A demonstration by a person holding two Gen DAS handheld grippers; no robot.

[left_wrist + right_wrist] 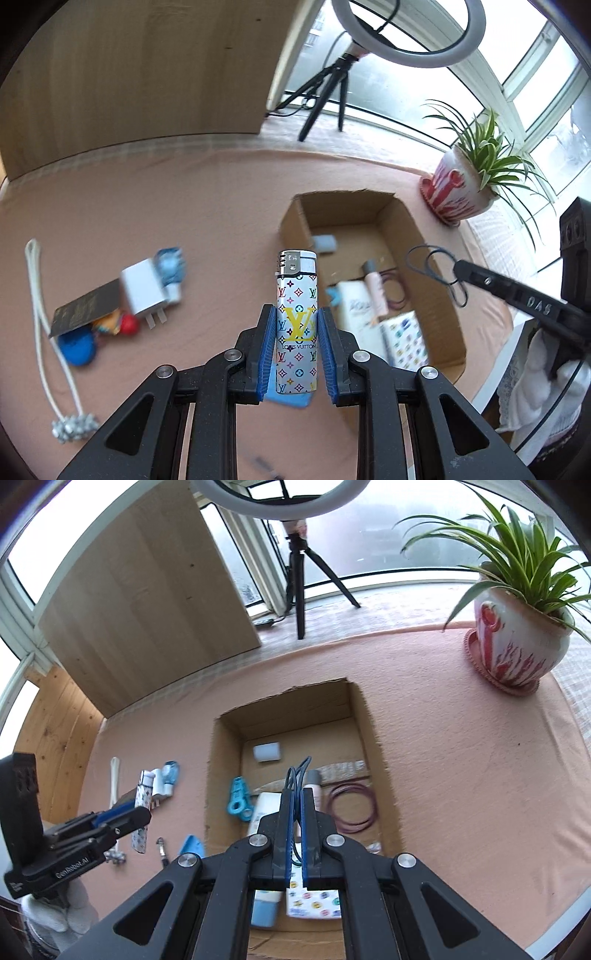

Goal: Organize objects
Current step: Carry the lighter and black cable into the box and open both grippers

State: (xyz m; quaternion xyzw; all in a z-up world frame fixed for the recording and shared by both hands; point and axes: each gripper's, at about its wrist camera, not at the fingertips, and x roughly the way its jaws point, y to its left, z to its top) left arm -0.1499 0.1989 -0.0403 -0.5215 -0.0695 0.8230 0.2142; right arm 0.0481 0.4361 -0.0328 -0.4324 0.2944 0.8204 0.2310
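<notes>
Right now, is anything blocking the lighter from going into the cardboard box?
Mostly no. The left gripper holds the lighter upright beside the open cardboard box. Only the right gripper, pinching dark hair ties, hovers over the box.

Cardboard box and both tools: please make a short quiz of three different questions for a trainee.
1. True or false: the left tool is shut on a patterned lighter.
2. What does the right tool hold? A) dark blue elastic bands B) a charger C) nothing
3. Fill in: the purple loops lie inside the ____.

Key: 1 true; 2 A; 3 cardboard box.
</notes>
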